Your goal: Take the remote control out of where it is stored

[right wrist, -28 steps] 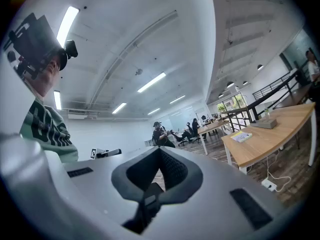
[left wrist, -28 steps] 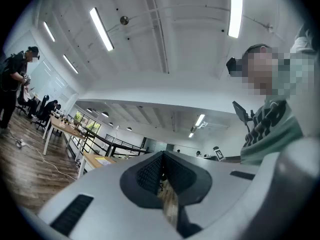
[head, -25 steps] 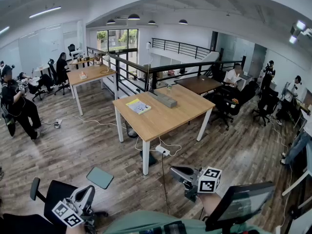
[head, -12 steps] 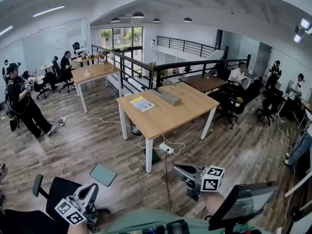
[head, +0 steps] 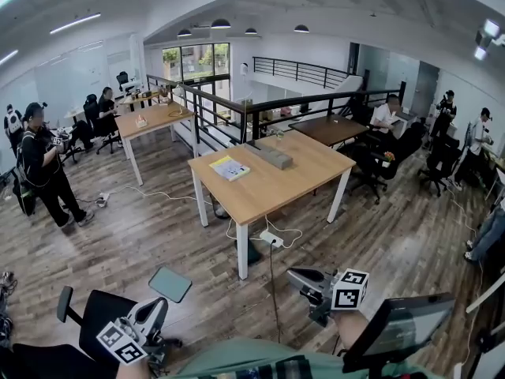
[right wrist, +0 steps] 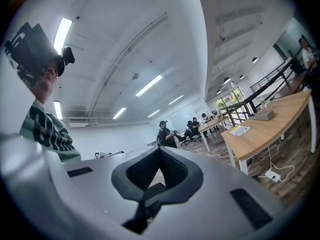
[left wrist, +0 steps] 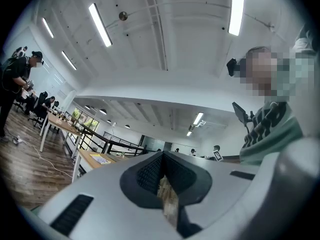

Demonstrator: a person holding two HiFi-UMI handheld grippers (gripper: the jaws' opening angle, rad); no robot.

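Head view: left gripper (head: 155, 309) at 7 o'clock, jaws pressed together, empty. Counter (head: 260, 194) at 12 o'clock carries a grey box (head: 272, 157). Remote control unseen, possibly inside it. Right gripper (head: 300, 277) at 5 o'clock, jaws closed, empty. Walk closer, then spread jaws before reaching.

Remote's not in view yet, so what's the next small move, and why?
Probably step toward the table: the left gripper and right gripper are both shut, empty and well short of it, and the grey box on it looks the likeliest store.
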